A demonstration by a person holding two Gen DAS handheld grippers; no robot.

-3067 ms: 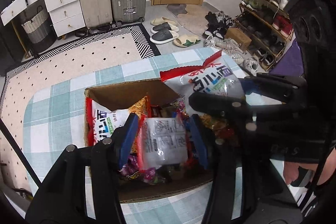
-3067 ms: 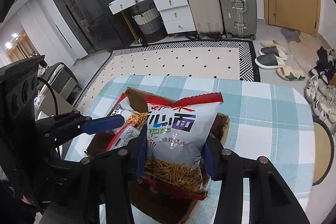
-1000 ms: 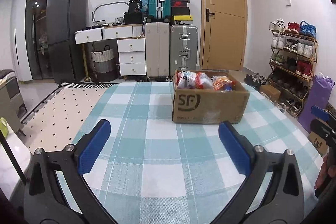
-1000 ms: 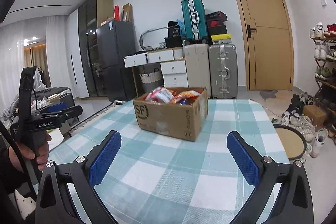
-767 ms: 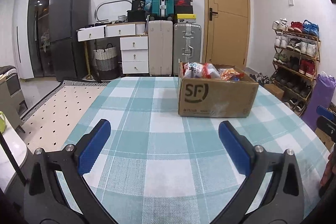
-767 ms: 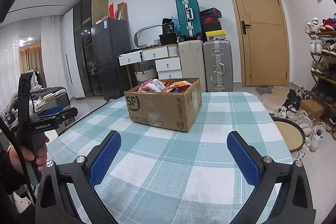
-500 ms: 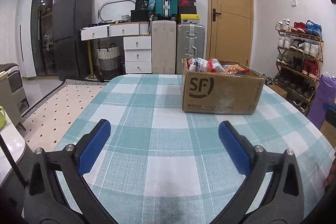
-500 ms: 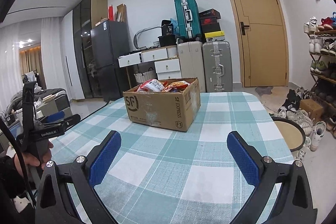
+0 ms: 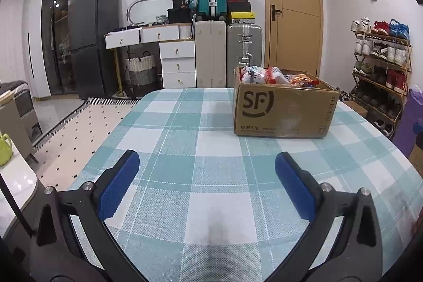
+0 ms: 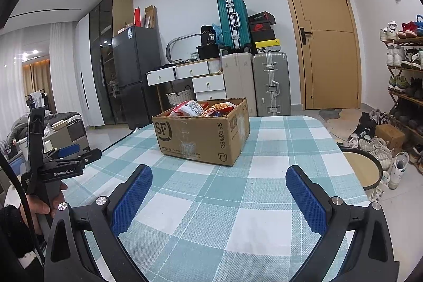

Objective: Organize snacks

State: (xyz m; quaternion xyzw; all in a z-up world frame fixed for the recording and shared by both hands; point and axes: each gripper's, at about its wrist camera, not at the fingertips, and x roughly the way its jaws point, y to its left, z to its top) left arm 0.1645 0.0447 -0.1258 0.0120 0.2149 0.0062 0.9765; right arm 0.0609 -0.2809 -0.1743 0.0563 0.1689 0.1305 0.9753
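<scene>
A brown cardboard SF box (image 9: 284, 109) stands on the checked tablecloth (image 9: 211, 171), filled with snack packets (image 9: 267, 75). It also shows in the right wrist view (image 10: 201, 136), with the snack packets (image 10: 201, 107) poking above its rim. My left gripper (image 9: 206, 176) is open and empty, low over the table, well short of the box. My right gripper (image 10: 219, 192) is open and empty, also back from the box. The left gripper shows from the side in the right wrist view (image 10: 76, 152).
Suitcases (image 9: 227, 54), white drawers (image 9: 169, 54) and a dark fridge (image 9: 90, 38) stand against the far wall beside a wooden door (image 9: 293, 12). A shoe rack (image 9: 380, 65) is at the right. A round stool (image 10: 362, 168) sits by the table's right edge.
Both grippers let go of their snack packets in the box, opened, and pulled back low over the table. In the last second they drifted slightly, still open.
</scene>
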